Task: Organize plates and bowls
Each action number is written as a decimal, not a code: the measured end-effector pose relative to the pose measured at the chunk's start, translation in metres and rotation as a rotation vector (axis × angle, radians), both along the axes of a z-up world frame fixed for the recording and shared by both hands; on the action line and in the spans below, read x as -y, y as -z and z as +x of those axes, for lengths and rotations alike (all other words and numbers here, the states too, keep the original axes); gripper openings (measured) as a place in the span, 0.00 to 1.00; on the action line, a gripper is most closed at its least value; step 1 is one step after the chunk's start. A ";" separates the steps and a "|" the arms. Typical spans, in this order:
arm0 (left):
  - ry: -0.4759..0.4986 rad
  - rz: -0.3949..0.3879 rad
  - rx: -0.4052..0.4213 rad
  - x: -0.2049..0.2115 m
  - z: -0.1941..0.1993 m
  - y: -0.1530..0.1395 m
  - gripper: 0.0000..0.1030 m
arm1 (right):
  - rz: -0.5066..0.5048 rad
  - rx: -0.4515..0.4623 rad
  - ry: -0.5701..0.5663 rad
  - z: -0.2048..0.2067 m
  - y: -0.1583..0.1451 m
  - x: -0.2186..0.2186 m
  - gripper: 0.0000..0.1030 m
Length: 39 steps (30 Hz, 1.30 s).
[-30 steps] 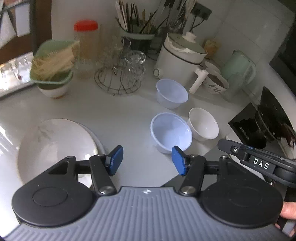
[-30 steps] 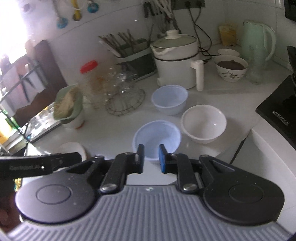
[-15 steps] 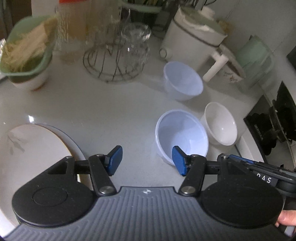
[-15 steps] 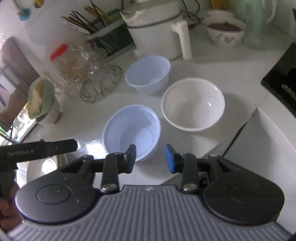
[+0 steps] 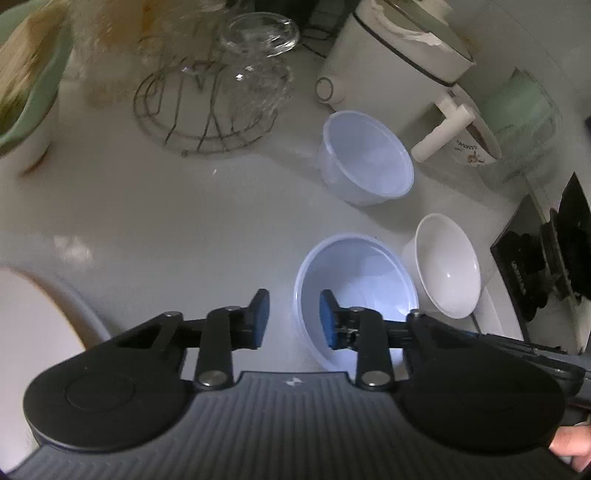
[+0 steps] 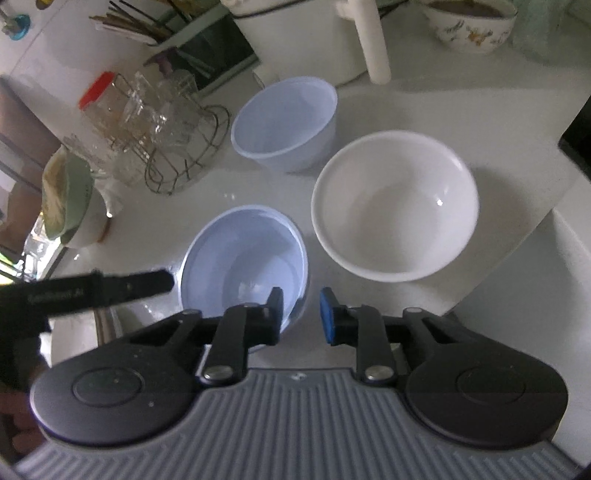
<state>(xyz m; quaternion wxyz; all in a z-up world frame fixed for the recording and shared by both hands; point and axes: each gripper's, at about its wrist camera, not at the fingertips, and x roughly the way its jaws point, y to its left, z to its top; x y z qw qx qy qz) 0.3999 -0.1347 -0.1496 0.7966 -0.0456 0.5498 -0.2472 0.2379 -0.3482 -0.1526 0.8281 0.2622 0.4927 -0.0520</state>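
Observation:
A near pale blue bowl (image 5: 369,273) (image 6: 236,254) stands on the white counter. A white bowl (image 5: 448,269) (image 6: 395,203) stands beside it on the right, and a second pale blue bowl (image 5: 367,162) (image 6: 286,118) stands behind. My left gripper (image 5: 293,319) is open and straddles the near blue bowl's left rim. My right gripper (image 6: 301,314) is open and straddles the same bowl's right rim. A white plate (image 5: 33,332) lies at the left.
A wire rack with glasses (image 5: 221,92) (image 6: 166,140), a green bowl (image 5: 26,81) (image 6: 66,199), a white cooker (image 5: 395,59), a patterned bowl (image 6: 469,22) and a black stove (image 5: 546,266) surround the bowls. The counter edge (image 6: 517,236) runs at the right.
Both grippers have moved forward and down onto the near blue bowl. The right gripper has opened wider; the left has narrowed a little.

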 end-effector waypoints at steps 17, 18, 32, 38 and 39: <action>0.070 0.036 -0.009 0.008 0.004 0.000 0.18 | 0.014 -0.009 -0.052 0.012 0.001 -0.002 0.11; 0.066 0.036 -0.004 0.004 0.003 -0.003 0.18 | 0.013 -0.004 -0.058 0.013 -0.001 -0.005 0.11; -0.003 0.098 -0.004 -0.034 -0.001 -0.011 0.18 | 0.029 0.007 -0.196 0.036 0.005 -0.035 0.11; -0.040 0.094 -0.022 -0.041 -0.003 -0.004 0.18 | 0.012 0.001 -0.232 0.043 0.012 -0.042 0.11; -0.044 0.092 -0.018 -0.042 -0.003 -0.005 0.18 | 0.018 0.001 -0.232 0.044 0.012 -0.043 0.13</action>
